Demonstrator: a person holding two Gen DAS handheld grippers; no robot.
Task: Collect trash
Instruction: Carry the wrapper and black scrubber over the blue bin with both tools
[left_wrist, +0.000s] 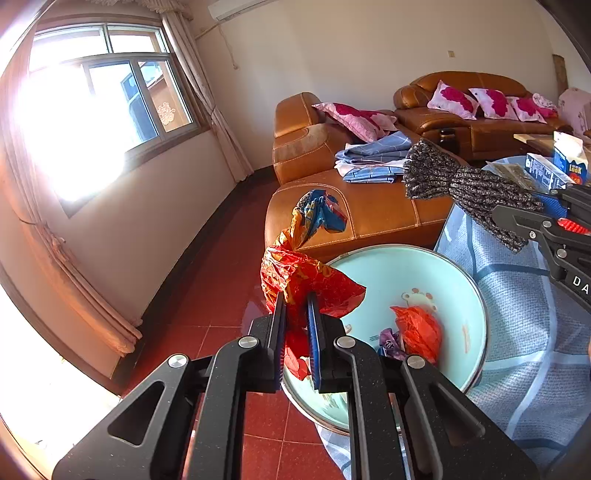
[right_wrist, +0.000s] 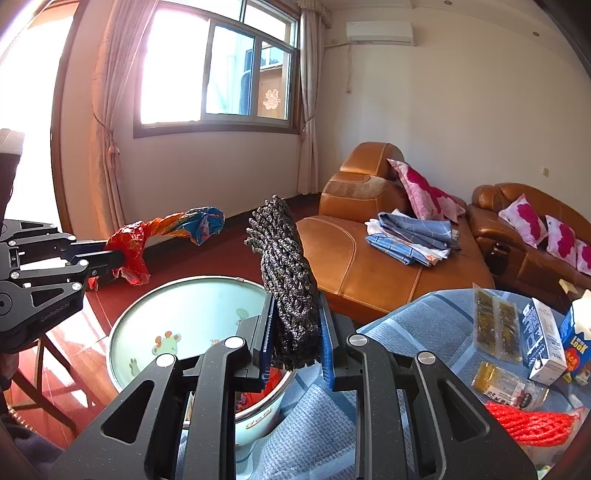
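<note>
My left gripper (left_wrist: 295, 295) is shut on a crumpled red and blue foil wrapper (left_wrist: 299, 258) that sticks up over the near rim of a pale green enamel basin (left_wrist: 424, 273). The right wrist view shows the same wrapper (right_wrist: 166, 229) jutting right from the left gripper (right_wrist: 110, 258), above the basin (right_wrist: 177, 314). My right gripper (right_wrist: 295, 306) is shut on a black and grey foam net sleeve (right_wrist: 284, 258), held upright beside the basin. That sleeve (left_wrist: 461, 181) shows at the right of the left wrist view. A red plastic bag (left_wrist: 417, 328) and a purple wrapper (left_wrist: 388, 341) lie inside the basin.
The basin stands by a table with a blue checked cloth (right_wrist: 406, 332). On it lie a clear snack pack (right_wrist: 496, 325), white and blue cartons (right_wrist: 546, 339), a jar (right_wrist: 506, 384) and a red foam net (right_wrist: 532, 424). An orange leather sofa (right_wrist: 369, 266) with folded cloths stands behind.
</note>
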